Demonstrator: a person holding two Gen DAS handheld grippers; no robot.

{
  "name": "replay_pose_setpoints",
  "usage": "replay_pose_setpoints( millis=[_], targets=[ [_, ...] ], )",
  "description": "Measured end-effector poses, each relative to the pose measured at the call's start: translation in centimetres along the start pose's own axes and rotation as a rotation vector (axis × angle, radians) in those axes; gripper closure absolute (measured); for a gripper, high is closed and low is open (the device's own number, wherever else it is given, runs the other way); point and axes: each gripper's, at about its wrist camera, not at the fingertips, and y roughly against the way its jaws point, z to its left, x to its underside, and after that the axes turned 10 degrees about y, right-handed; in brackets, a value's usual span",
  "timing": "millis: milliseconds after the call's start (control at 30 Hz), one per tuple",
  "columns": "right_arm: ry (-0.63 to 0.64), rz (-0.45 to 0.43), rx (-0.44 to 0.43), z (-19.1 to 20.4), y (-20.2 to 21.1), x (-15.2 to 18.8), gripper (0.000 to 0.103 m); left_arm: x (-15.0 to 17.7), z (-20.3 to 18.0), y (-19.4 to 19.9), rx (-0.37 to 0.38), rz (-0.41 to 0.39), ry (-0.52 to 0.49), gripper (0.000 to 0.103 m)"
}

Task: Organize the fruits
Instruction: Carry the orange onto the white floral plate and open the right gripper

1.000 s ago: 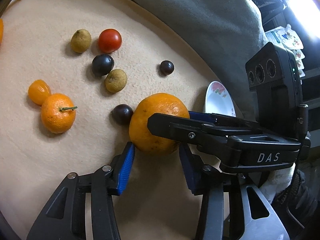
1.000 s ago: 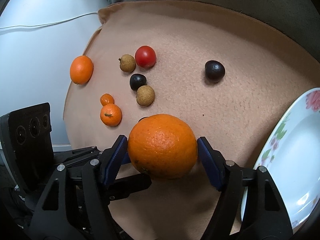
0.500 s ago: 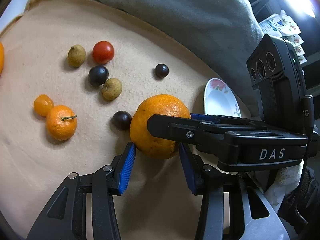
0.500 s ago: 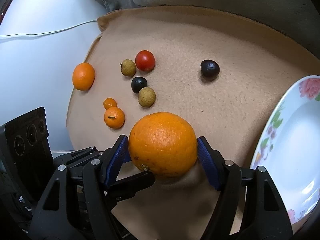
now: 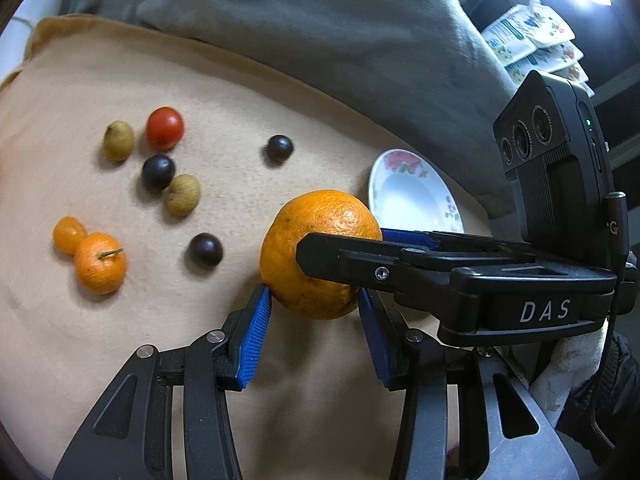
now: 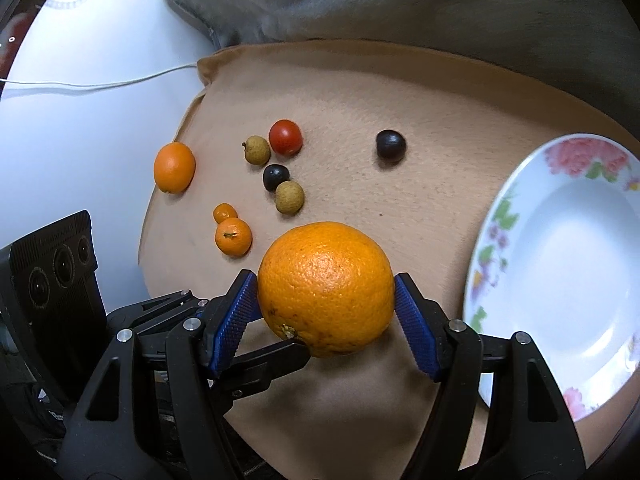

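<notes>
My right gripper [image 6: 326,304] is shut on a large orange [image 6: 326,290] and holds it above the tan cloth [image 6: 420,128]. The orange also shows in the left wrist view [image 5: 316,240], held by the right gripper's black fingers [image 5: 400,260]. My left gripper [image 5: 316,324] is open and empty, just below the orange. A white floral plate [image 6: 516,216] lies to the right; it also shows in the left wrist view [image 5: 416,196]. Small fruits lie on the cloth: a red tomato [image 6: 285,137], two brown longans, dark round fruits, small oranges [image 6: 233,236] and a mid-sized orange [image 6: 174,167].
A grey blanket [image 5: 320,32] lies behind the cloth. A white surface with a cable [image 6: 100,84] lies left of the cloth. Packets [image 5: 532,44] are stacked at the far right.
Both grippers have risen and pulled back from the cloth. The orange stays in the right gripper and is higher. More of the plate shows in the right wrist view.
</notes>
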Motion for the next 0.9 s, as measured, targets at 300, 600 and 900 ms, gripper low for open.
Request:
replay_pose_setpoints(
  millis=[300,600,900],
  targets=[
    [-0.058,-0.050,0.032,-1.7,2.8,1.7,0.030,0.4,-2.7,-0.8,0.032,0.031,-0.071,0.059],
    [-0.119,-0.089,0.058,-3.7,5.2,3.4,0.030,0.4,-5.5,-2.0,0.057,0.060,-0.128,0.059],
    [-0.187,-0.103,0.082,-5.6,6.5,5.4,0.031,0.8,-7.8,-4.2,0.077,0.113,-0.172,0.059]
  ],
)
